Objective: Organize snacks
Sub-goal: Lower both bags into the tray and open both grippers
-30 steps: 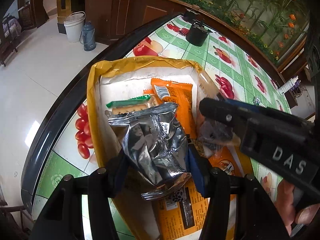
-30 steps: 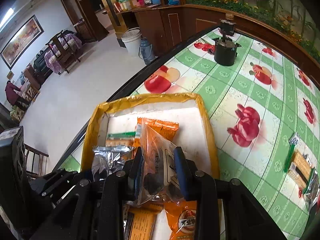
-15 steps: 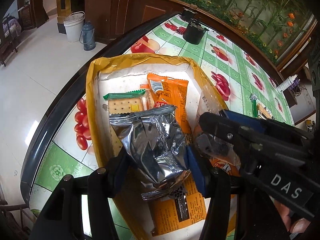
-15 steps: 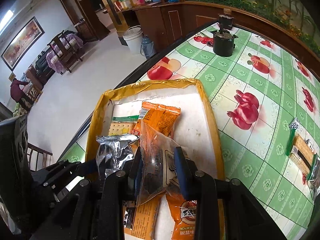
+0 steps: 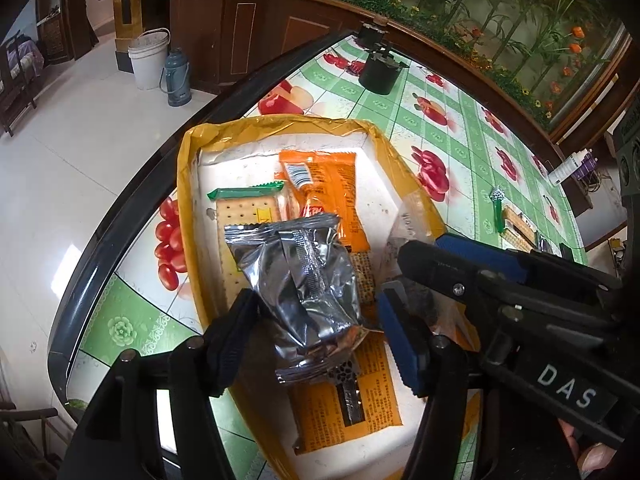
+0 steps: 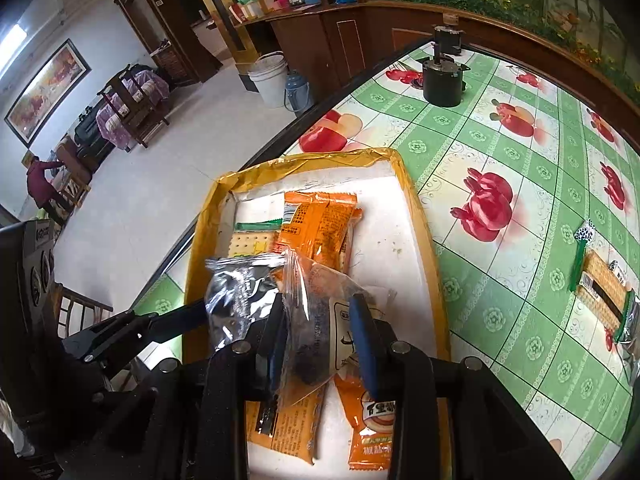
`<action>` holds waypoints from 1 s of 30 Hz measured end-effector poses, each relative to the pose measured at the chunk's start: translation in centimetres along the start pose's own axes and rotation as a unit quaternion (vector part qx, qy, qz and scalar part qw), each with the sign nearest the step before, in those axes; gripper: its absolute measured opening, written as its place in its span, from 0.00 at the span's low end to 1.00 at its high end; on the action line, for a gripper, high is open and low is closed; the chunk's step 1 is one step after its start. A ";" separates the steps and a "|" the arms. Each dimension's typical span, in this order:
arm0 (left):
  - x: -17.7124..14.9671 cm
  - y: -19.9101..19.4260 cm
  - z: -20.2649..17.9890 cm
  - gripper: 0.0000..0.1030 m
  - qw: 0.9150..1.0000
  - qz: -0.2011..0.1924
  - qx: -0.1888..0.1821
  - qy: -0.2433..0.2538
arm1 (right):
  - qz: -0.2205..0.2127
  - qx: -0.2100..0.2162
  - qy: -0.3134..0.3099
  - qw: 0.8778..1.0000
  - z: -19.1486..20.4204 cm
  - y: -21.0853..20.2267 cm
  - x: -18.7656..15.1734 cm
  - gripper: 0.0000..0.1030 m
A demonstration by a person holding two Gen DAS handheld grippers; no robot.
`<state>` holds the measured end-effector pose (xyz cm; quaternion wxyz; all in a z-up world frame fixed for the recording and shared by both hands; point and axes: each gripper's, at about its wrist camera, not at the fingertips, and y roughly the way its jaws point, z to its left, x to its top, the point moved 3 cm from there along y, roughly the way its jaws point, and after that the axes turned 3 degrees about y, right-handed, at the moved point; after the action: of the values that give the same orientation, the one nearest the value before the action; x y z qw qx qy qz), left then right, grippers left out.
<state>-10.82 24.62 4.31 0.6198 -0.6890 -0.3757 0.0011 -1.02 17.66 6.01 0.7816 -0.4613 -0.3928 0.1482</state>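
Silver packet between opening left tongs

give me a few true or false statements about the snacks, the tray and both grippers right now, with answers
1. The right gripper is shut on a clear packet. True.
2. The silver packet lies on the tablecloth outside the tray. False: it sits between the opening jaws of the left gripper, over the yellow tray.
3. An orange packet lies in the tray. True.
4. The tray is empty. False: it holds several packets.
5. A cracker packet lies on the tablecloth. True.
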 end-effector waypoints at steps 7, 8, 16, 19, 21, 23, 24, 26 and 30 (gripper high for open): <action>-0.3 -0.8 -1.1 0.62 1.000 -0.004 -0.001 0.010 | 0.001 0.011 -0.001 1.000 0.1 -1.0 -0.7 0.34; -0.4 -1.0 -1.3 0.62 1.000 -0.005 0.000 0.012 | 0.002 0.013 -0.001 1.000 0.1 -1.1 -0.8 0.34; -1.0 -1.8 -2.2 0.66 1.000 -0.007 0.002 0.016 | 0.006 0.019 -0.001 1.000 -0.2 -2.0 -1.5 0.34; -1.1 -2.1 -2.4 0.67 1.000 -0.009 0.004 0.017 | 0.004 0.021 -0.003 1.000 -0.2 -2.5 -1.8 0.34; -1.4 -2.3 -2.6 0.67 1.000 -0.009 0.005 0.016 | 0.003 0.022 -0.004 1.000 -0.2 -2.8 -2.0 0.34; -1.6 -2.5 -2.7 0.67 1.000 -0.009 0.008 0.015 | 0.003 0.025 -0.003 1.000 -0.3 -3.1 -2.2 0.34; -1.7 -2.6 -2.8 0.67 1.000 -0.009 0.010 0.015 | 0.003 0.026 -0.003 1.000 -0.3 -3.2 -2.3 0.34; -2.0 -2.9 -3.0 0.67 1.000 -0.009 0.011 0.015 | 0.003 0.027 -0.005 1.000 -0.3 -3.5 -2.6 0.34; -2.4 -3.2 -3.5 0.67 1.000 -0.011 0.014 0.016 | 0.002 0.030 -0.006 1.000 -0.6 -4.1 -3.1 0.35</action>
<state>-12.55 20.20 6.80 0.6352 -0.6759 -0.3735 -0.0118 -3.11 13.33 7.79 0.7924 -0.4374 -0.3924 0.1640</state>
